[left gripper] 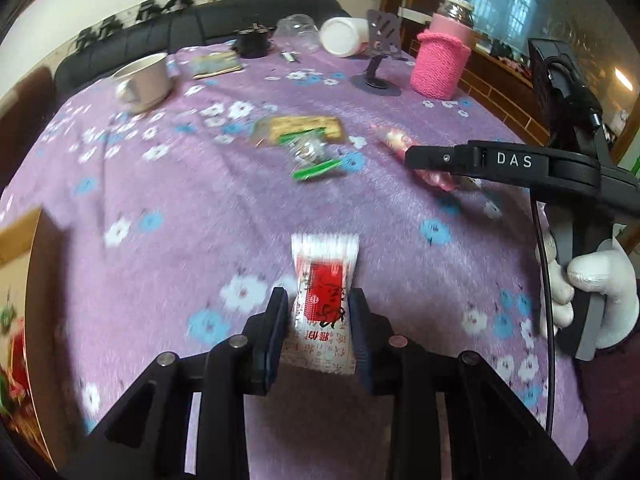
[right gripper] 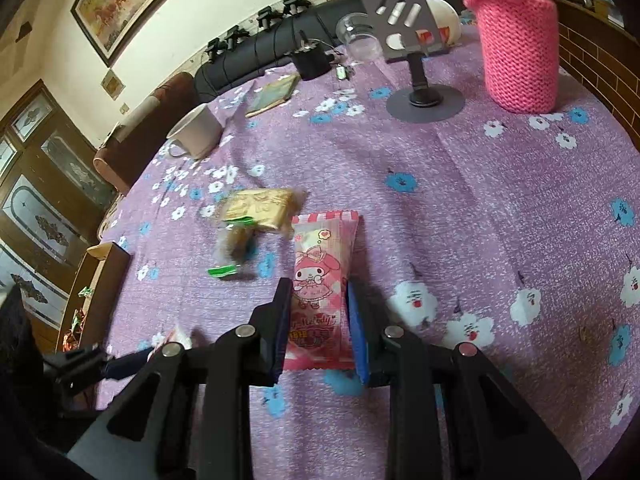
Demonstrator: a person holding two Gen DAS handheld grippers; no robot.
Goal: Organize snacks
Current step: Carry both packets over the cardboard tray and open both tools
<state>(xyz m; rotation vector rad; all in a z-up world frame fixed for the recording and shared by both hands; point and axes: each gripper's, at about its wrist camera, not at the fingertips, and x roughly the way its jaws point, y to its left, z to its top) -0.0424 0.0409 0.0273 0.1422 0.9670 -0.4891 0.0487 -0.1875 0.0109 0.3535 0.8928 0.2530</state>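
Since both grippers are pinching thin crinkly wrappers, slipping is the worry. The left gripper [left gripper: 319, 312] is clamped on the red-and-white snack packet [left gripper: 324, 304], apparently just off the purple floral tablecloth [left gripper: 200, 208], though motion blur makes that iffy. The right gripper [right gripper: 319, 304] is squeezing the pink cartoon snack packet [right gripper: 322, 280] low over the cloth. Each packet's long axis runs straight out along the fingers, top seam pointing away. A quick swing could tug one loose.

Both wrist views look steeply down along their fingers, close over the desk [left gripper: 168, 208]. Both catch the mug [left gripper: 145, 80] and pink knitted jar [right gripper: 520, 40].
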